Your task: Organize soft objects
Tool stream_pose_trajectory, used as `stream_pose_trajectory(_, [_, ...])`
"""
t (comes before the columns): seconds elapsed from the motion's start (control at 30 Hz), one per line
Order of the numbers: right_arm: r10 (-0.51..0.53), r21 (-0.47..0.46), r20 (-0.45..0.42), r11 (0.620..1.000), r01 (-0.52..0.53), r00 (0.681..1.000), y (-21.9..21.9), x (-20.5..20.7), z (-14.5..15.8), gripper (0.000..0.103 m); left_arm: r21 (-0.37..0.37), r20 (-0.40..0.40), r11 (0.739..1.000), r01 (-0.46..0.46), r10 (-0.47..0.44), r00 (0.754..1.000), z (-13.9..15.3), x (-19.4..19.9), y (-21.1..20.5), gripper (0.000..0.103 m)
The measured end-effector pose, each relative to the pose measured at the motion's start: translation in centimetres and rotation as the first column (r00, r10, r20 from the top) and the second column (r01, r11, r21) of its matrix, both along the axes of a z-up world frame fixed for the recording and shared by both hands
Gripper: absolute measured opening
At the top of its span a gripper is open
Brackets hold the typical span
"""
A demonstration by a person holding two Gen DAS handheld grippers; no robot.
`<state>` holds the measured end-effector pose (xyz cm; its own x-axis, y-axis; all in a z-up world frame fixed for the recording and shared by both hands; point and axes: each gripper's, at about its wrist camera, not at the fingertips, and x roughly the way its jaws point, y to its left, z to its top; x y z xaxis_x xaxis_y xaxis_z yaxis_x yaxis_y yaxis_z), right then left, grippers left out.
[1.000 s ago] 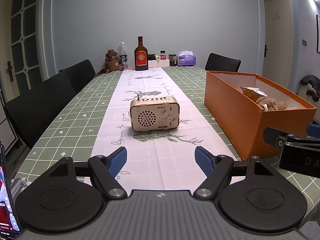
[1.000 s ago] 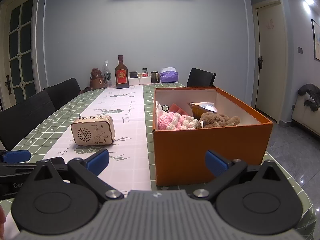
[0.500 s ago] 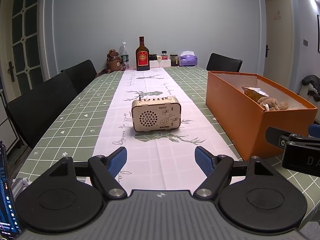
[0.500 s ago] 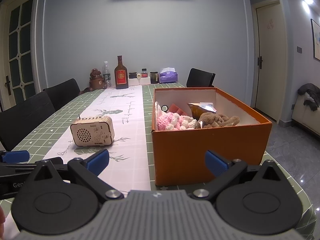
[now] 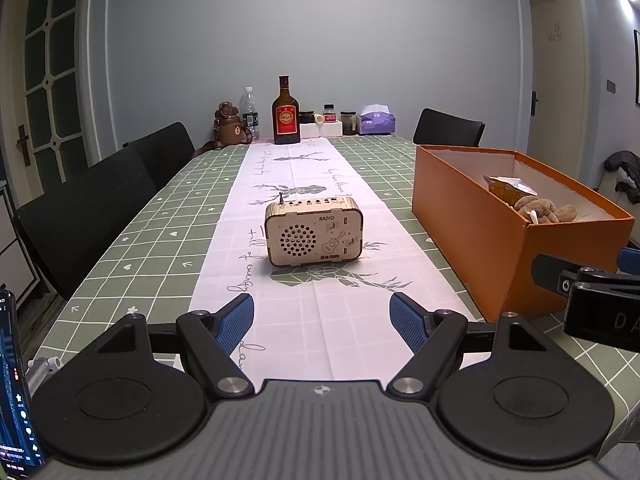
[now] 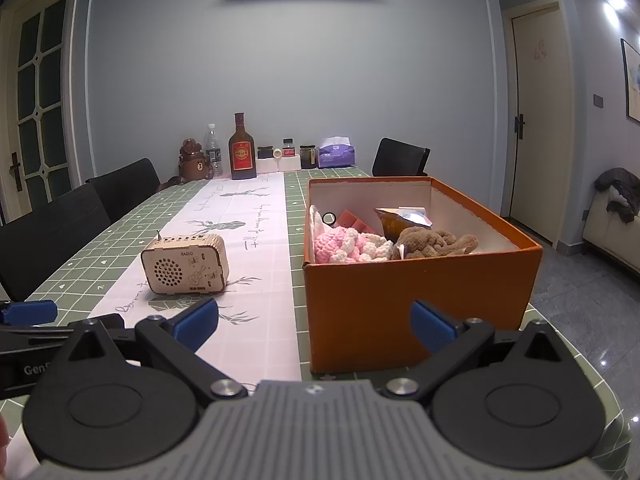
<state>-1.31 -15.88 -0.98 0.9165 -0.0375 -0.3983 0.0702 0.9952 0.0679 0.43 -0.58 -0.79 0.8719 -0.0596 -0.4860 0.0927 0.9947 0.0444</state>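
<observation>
My left gripper [image 5: 321, 317] hangs wide open and empty above the desk [image 5: 132, 256], facing the wooden radio [image 5: 313, 230]; my right gripper [image 6: 314, 321] gapes empty too, before the orange box [image 6: 416, 292]; the pink knit [image 6: 344, 245] and brown plush [image 6: 434, 242] lie inside it.

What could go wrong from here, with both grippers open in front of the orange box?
1. The brown plush lies against a crinkly snack bag in the orange box; a grab might catch both.
2. The right gripper faces the box's near wall and could shove it.
3. The left gripper points at the wooden radio, which isn't soft.
</observation>
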Motion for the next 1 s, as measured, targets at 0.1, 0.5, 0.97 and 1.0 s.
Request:
stream_pose_trajectory(0.1, [0.001, 0.000, 0.001, 1.000, -0.001, 1.000, 0.00, -0.02, 0.00, 0.100, 0.000, 0.000, 1.000, 0.001, -0.001, 1.000, -0.01, 0.01, 0.01, 0.091])
stream_pose_trajectory(0.5, [-0.003, 0.003, -0.009, 1.000, 0.003, 1.000, 0.01, 0.09, -0.04, 0.100, 0.001, -0.003, 1.000, 0.003, -0.003, 1.000, -0.06, -0.01, -0.02, 0.091])
stream_pose_trajectory(0.97, [-0.008, 0.008, -0.018, 1.000, 0.008, 1.000, 0.07, 0.25, -0.25, 0.100, -0.002, -0.008, 1.000, 0.007, -0.007, 1.000, -0.09, 0.06, 0.00, 0.091])
stream_pose_trajectory(1.0, [-0.008, 0.008, -0.020, 1.000, 0.008, 1.000, 0.07, 0.26, -0.28, 0.100, -0.003, -0.010, 1.000, 0.007, -0.007, 1.000, -0.10, 0.11, 0.01, 0.091])
